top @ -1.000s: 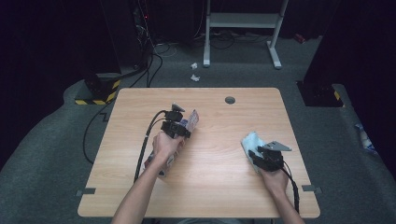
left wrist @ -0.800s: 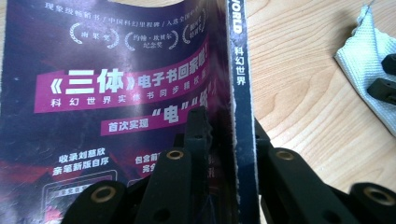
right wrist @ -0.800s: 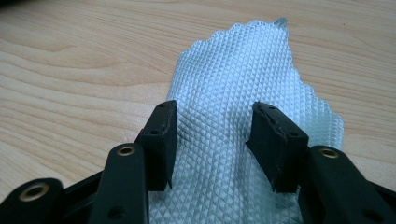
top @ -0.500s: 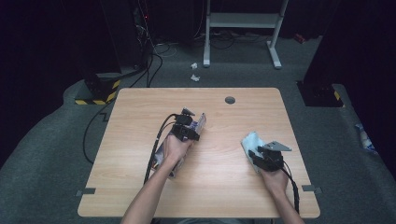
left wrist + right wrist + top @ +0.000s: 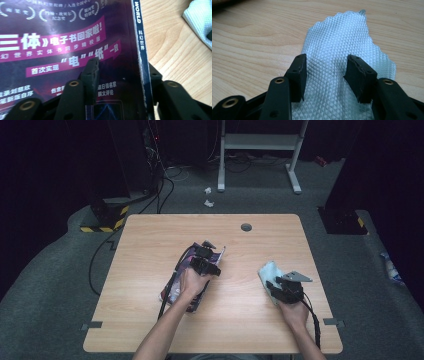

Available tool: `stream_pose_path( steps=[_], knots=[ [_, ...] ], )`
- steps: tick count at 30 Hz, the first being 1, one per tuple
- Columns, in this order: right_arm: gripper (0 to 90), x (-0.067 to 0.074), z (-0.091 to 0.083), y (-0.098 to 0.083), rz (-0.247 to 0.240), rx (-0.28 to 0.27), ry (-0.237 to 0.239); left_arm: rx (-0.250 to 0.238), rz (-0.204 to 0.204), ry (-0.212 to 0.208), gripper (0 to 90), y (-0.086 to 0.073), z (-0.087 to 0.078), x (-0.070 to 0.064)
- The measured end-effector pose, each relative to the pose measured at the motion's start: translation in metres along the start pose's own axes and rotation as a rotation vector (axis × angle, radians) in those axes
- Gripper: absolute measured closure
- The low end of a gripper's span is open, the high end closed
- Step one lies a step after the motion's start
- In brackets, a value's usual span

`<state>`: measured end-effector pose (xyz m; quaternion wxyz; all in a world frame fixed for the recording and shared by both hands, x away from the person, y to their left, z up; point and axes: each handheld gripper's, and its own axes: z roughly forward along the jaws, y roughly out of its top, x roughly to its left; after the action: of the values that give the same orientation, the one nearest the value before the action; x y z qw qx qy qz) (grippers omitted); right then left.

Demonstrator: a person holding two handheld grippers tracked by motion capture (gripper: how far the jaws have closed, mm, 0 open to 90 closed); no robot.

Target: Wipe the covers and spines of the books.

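A dark purple magazine [image 5: 172,294] with white Chinese print lies on the wooden table [image 5: 150,235] under the person's left hand. My left gripper [image 5: 209,247] sits over its far end. In the left gripper view the jaws straddle the magazine's [image 5: 62,37] spine edge, one finger [image 5: 91,75] above the cover and the other past the spine. The left gripper [image 5: 122,65] has just been opening and no longer pinches the magazine. My right gripper [image 5: 327,60] is open, with its jaws resting apart on a pale textured cloth [image 5: 342,37]. In the high view that cloth [image 5: 267,270] lies just beyond the right gripper [image 5: 272,284].
A small round grommet [image 5: 246,227] sits near the table's far edge. Cables trail from both grippers toward the person. On the dark floor behind are a white metal frame [image 5: 260,142] and a black-and-yellow striped base [image 5: 102,222].
The left hand has carried the magazine to the right and lowered it toward the table's middle, and its jaws have spread apart. The right hand and cloth have stayed put.
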<state>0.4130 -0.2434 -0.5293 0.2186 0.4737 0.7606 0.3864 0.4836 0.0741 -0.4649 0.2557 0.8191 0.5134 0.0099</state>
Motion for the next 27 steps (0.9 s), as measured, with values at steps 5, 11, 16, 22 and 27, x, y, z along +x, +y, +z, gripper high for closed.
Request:
stream_pose_path(
  steps=[5, 11, 16, 22, 27],
  knots=[
    [51.2, 0.000, 0.000, 0.000, 0.000, 0.000, 0.000, -0.006, 0.007, -0.040, 48.2, 0.000, 0.000, -0.006],
    [51.2, 0.000, 0.000, 0.000, 0.000, -0.001, 0.000, -0.038, 0.032, -0.071, 44.3, 0.003, -0.006, -0.013],
    [51.2, 0.000, 0.000, 0.000, 0.000, 0.000, 0.000, -0.066, 0.056, -0.067, 43.0, 0.000, -0.018, -0.012],
    [51.2, 0.000, 0.000, 0.001, -0.004, 0.002, 0.002, -0.108, 0.047, -0.039, 41.6, -0.014, -0.035, 0.006],
    [51.2, 0.000, -0.001, 0.003, -0.011, 0.022, 0.002, -0.148, 0.022, 0.009, 41.4, -0.035, -0.047, 0.028]
  ],
)
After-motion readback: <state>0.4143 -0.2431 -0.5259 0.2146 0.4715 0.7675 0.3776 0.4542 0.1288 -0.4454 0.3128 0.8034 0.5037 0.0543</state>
